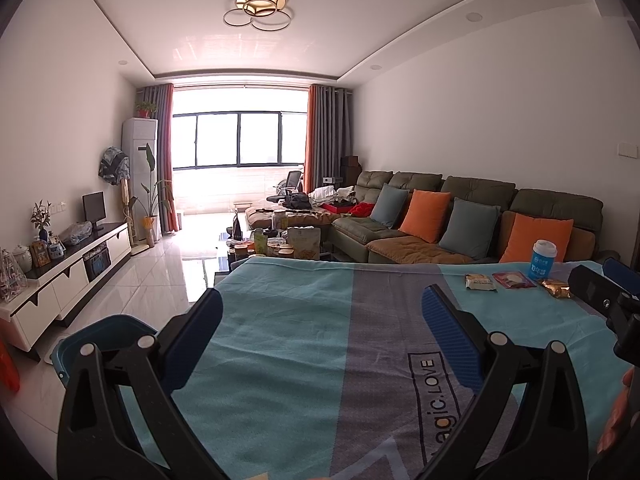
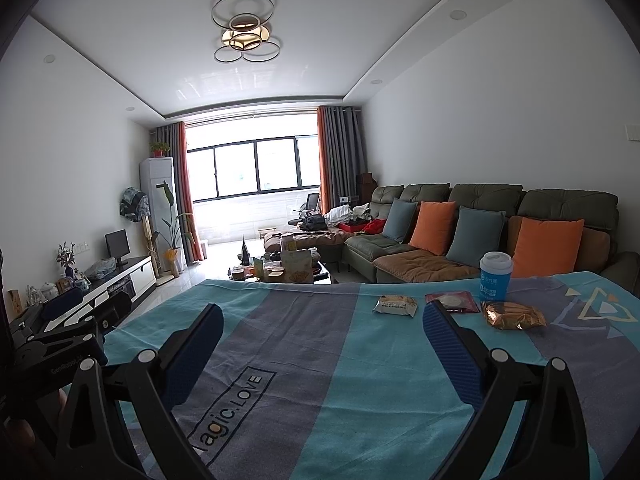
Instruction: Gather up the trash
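Four pieces of trash sit in a loose row near the far right edge of the striped blanket (image 2: 304, 360): a pale snack packet (image 2: 395, 305) lying flat with its long axis across the table, a red wrapper (image 2: 454, 301) beside it, a crumpled gold wrapper (image 2: 513, 315) nearest the right, and an upright blue cup (image 2: 495, 275) with a white lid behind them. The cup's white lettering is too small to read; the blanket reads "agic.LOVE". Only the left wrist view shows a blue bin (image 1: 105, 328) by the table's left edge. The left gripper (image 1: 322, 320) and right gripper (image 2: 323, 332) both hover with jaws spread wide, holding nothing.
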Available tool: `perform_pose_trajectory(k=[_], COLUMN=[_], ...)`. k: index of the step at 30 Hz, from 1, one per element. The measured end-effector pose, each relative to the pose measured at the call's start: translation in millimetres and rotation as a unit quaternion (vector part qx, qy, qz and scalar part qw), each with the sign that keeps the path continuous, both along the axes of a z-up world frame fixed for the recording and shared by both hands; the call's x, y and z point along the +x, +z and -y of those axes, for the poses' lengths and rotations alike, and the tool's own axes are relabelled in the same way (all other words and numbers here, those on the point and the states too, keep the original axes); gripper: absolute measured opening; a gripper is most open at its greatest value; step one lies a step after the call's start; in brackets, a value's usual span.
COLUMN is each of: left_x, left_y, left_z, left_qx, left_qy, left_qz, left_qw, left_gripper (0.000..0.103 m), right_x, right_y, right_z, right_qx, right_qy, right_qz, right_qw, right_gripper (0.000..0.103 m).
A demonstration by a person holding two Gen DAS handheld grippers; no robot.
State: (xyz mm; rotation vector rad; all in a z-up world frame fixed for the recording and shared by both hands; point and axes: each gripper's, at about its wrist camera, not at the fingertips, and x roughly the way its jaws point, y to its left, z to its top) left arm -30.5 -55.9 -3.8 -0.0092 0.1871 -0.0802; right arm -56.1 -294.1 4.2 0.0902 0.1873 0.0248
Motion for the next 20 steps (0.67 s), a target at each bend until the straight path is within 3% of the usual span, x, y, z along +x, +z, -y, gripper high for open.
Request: perform_pose_trajectory(k=[12, 16, 20], left_x=[1, 20, 63], left_y=[-3, -6, -12], left_z=[-14, -26, -37], left_qx=[0.004, 0.003, 0.003], left_qy=[-0.014, -0.009, -0.027], left_qz=[-0.015, -0.068, -0.162], left_qw=[0.9998, 0.9976, 0.9865], left_gripper=[0.098, 0.098, 0.098], right_x=[2, 9, 24], right_y=[0, 0, -3], right_z=[1, 9, 25], right_qx=[0.001, 0.004, 0.007], right_qy=[-0.001, -0.004, -0.022], right_qz=[-0.006, -0.023, -0.064], right_qw=[1.0, 1.0, 0.998], right_gripper=[0.096, 0.096, 0.096])
